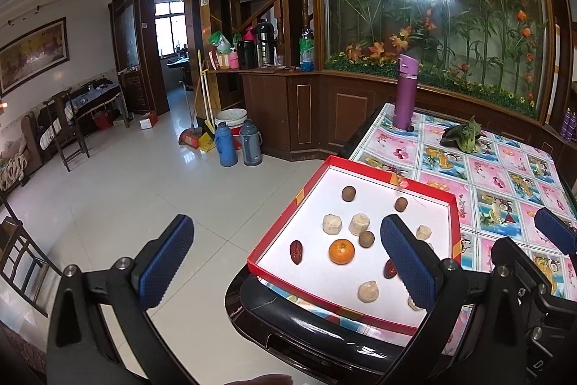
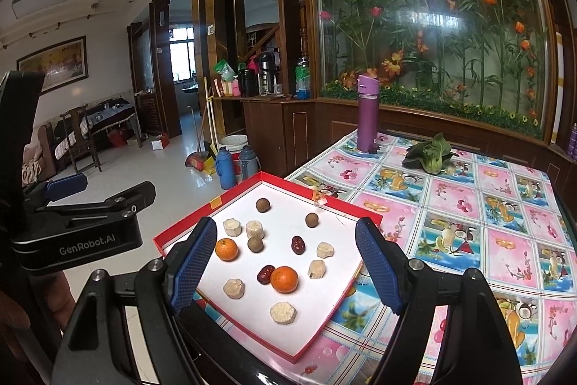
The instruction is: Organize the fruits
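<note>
Both tools are released, gripping nothing. Ahead of the right tool point(image 2: 288, 266) lies the shallow red-rimmed cardboard tray point(image 2: 324, 323). The left tool point(image 1: 288, 262) hangs over its corner.

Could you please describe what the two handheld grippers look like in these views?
Both are black frames with silver bolts. The left gripper and right gripper each carry two fingers with blue, finely textured pads. The left one's body reads "GenRobot.AI" in white lettering. No cables or sleeves show.
</note>
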A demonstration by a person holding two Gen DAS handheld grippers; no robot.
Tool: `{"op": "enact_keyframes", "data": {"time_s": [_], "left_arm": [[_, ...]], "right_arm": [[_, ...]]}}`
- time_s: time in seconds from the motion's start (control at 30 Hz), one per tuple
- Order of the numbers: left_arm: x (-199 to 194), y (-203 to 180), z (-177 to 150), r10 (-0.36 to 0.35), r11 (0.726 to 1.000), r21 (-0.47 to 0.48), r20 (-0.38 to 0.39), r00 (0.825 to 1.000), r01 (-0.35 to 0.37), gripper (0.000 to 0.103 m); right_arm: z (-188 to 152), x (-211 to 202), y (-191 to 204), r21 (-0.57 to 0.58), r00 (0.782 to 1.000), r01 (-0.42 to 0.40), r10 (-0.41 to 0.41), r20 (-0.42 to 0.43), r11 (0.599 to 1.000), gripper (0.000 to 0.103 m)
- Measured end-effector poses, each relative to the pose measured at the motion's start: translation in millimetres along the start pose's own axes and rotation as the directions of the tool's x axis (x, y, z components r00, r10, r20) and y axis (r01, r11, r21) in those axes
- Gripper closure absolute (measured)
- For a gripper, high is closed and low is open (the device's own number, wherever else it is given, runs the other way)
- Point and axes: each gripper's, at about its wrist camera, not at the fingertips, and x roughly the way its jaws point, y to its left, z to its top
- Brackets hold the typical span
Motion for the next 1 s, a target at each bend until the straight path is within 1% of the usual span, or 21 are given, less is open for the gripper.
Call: {"op": "enact_keyframes", "data": {"time_s": [0.27,0.47,0.8,1.0], "left_arm": [[1.6,0.1,0.7,0.002,1.000,0.002,0.001,1.000,-0.002,0.000],[5.8,0.3,0.0,0.004,1.000,-0.011,-0.003,1.000,-0.004,0.000],[-1.9,-3.7,-1.2,0.003,1.000,0.002,0.018,1.000,-0.003,0.000],[-4.5,-4.1,-0.6,0.000,1.000,0.001,0.016,1.000,0.000,0.000]], "right_arm": [[2.0,6.4,0.0,0.016,1.000,-0.003,0.003,-0.012,1.000,0.024],[0.5,3.0,1.4,0.008,1.000,-0.001,0.001,0.000,1.000,0.024],[-0.7,-2.1,2.2,0.001,1.000,0.003,-0.003,0.014,1.000,0.024],[-1.0,-2.6,2.3,0.002,1.000,0.002,-0.002,0.014,1.000,0.024]]}}
